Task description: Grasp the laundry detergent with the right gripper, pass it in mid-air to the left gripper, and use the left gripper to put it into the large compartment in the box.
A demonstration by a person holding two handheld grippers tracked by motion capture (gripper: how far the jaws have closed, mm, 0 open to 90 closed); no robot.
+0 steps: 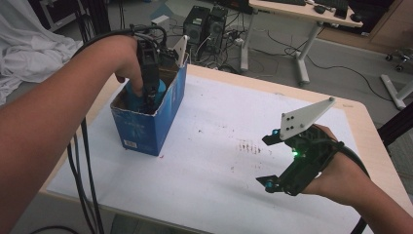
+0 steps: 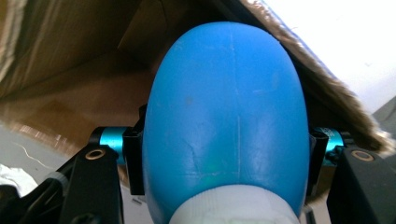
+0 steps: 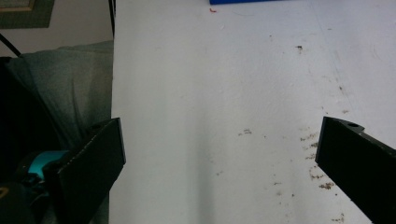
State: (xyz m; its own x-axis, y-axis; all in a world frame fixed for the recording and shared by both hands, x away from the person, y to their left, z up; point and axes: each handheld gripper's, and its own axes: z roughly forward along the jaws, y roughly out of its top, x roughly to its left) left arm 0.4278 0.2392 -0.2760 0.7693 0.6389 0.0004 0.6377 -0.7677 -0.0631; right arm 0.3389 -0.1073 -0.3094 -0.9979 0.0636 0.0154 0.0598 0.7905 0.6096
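Note:
A blue cardboard box [image 1: 146, 127] stands open-topped on the left of the white table cover [image 1: 219, 146]. My left gripper [image 1: 147, 100] reaches down into it from above, shut on a rounded blue plastic bottle [image 1: 130, 96]. In the left gripper view the blue bottle [image 2: 226, 107] sits between the two jaws of the left gripper [image 2: 226, 163], a white part at its near end, with the box's brown inner wall [image 2: 70, 56] behind. My right gripper [image 1: 267, 162] hovers low over the table's right side, open and holding nothing; the right gripper [image 3: 224, 163] shows bare stained cover between its jaws.
Brown stains [image 1: 249, 146] mark the cover's middle. Black cables [image 1: 83, 170] hang off the table's left edge. A white cloth [image 1: 29, 48] lies at the far left. Computer towers [image 1: 204, 22] and a desk [image 1: 302, 12] stand on the floor beyond the table.

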